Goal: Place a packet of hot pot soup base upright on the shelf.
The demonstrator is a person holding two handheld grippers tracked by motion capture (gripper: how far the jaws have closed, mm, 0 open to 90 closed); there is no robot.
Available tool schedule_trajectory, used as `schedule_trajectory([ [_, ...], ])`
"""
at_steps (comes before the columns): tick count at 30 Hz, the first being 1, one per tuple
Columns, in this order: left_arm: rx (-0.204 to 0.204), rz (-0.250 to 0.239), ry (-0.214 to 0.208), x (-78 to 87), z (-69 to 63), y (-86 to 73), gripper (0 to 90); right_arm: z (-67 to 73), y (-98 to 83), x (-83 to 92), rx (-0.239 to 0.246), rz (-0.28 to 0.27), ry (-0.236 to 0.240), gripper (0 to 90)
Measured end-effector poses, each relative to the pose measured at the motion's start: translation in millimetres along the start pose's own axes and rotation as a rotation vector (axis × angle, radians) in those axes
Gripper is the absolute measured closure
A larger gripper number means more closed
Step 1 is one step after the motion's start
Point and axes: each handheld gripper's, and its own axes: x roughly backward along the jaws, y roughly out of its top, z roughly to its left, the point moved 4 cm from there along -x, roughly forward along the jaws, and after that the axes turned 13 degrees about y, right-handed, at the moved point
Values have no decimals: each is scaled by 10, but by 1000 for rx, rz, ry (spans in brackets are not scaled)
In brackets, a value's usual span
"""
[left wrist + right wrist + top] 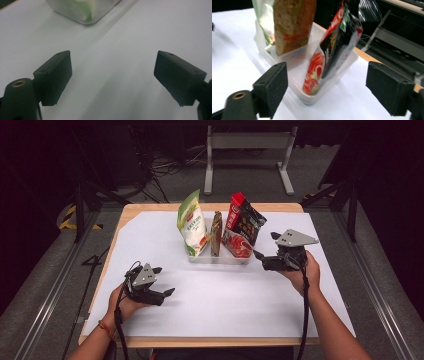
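In the high view, a clear plastic bin [218,256] is seen standing on the white sheet that covers the bench [210,297], a little past the middle toward twelve o'clock; three packets are held upright in it: a green-and-white packet [191,224] at the nine o'clock end, a thin brown packet [216,233] in the middle, and a red-and-black packet [243,226] at the three o'clock end, leaning toward three o'clock; the right gripper [265,251] is held just beside the bin's three o'clock end, its jaws spread and pointed at the red-and-black packet, with nothing pinched between them; the left gripper [163,281] is rested on the sheet at about eight o'clock from the bin, well apart from it, jaws spread and empty.

In the left gripper view, the left gripper [113,77] is shown with its jaws wide apart over the bare white sheet; a corner of the bin [85,12] with some green inside is seen at twelve o'clock, well beyond the jaws.

In the right gripper view, the right gripper [327,87] is shown with its jaws spread wide; the bin [312,96] lies ahead between them, untouched; the red-and-black packet [334,45] stands in the nearest compartment, the brown packet [292,22] behind a clear divider at eleven o'clock, and the green-and-white packet [263,15] beyond it; the picture is somewhat blurred.
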Motion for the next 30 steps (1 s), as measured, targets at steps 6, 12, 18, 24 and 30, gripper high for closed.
schedule_trajectory([
  [6,-3,3,2,-5,-6,-1,157,19,-147,58,4,-8,-3,187],
  [12,-13,7,2,-12,-20,1,157,43,-255,129,7,-9,-13,184],
  [18,-11,10,1,-15,-23,2,156,90,-333,177,22,5,-12,177],
  [24,-11,9,2,-13,-22,2,156,125,-402,209,40,13,-6,169],
  [30,-17,6,3,-12,-28,5,156,159,-502,240,56,21,-3,161],
])
